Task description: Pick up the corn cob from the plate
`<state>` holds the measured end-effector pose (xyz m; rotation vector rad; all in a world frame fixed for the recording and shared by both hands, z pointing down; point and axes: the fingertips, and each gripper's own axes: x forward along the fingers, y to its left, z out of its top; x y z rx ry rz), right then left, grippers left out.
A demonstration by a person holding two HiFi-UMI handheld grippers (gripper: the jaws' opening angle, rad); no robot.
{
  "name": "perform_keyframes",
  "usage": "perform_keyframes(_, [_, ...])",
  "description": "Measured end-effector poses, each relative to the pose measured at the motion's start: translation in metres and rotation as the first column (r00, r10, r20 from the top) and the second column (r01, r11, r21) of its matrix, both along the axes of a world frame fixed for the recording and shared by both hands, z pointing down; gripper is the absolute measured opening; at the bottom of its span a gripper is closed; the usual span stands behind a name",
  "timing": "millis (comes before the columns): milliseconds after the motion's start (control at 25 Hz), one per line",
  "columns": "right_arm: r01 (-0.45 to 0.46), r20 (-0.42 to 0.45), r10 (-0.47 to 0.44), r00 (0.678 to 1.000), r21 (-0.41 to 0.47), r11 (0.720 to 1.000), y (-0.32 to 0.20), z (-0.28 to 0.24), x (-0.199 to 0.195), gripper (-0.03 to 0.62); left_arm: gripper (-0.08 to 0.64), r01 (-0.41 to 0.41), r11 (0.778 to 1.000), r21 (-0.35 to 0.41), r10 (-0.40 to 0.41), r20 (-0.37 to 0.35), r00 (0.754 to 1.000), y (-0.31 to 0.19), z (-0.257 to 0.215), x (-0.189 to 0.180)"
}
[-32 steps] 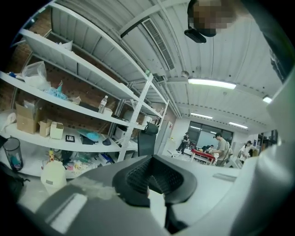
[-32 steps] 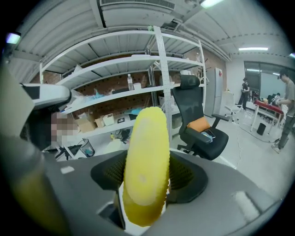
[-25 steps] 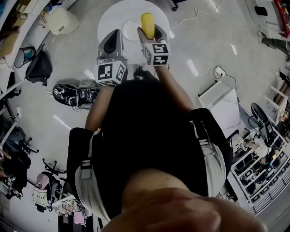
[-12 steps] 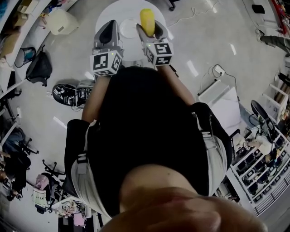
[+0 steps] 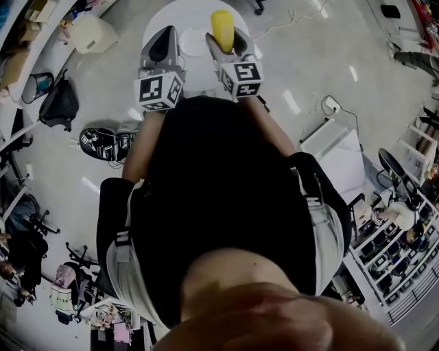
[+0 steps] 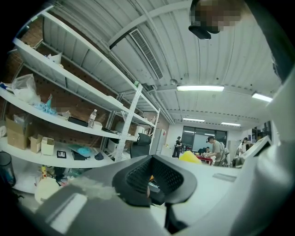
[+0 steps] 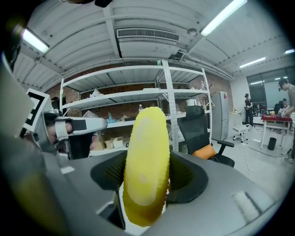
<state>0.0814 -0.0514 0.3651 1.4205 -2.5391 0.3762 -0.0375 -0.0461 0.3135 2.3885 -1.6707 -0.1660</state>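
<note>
In the head view my right gripper (image 5: 222, 35) is shut on the yellow corn cob (image 5: 221, 25) and holds it above the round white table (image 5: 171, 17). The cob stands upright between the dark pads in the right gripper view (image 7: 145, 161), where the right gripper (image 7: 145, 177) points slightly down. A white plate (image 5: 194, 45) lies on the table just left of the cob. My left gripper (image 5: 164, 45) hovers beside it at the same height, jaws together and nothing in them; in its own view the left gripper (image 6: 150, 182) points level, and the corn cob (image 6: 190, 156) shows to its right.
On the floor lie a pair of shoes (image 5: 110, 142), a black bag (image 5: 60, 103), a pale bin (image 5: 92, 31) and a white cabinet (image 5: 336, 158). White shelving (image 7: 138, 99) and an office chair (image 7: 198, 131) stand ahead; people stand far off (image 6: 214, 147).
Both grippers have risen toward the top of the head view, and the right one carried the corn cob up from the plate. The jaws look unchanged.
</note>
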Motion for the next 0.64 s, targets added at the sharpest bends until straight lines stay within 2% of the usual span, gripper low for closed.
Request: perform_keyframes(640, [0.008, 0.001, -0.008, 1.000, 0.009, 1.000, 0.0050, -0.0001, 0.0009, 0.253, 0.006, -0.008, 1.000, -0.006, 0.009, 0.002, 1.000, 0.0012, 0.0044, 0.0054])
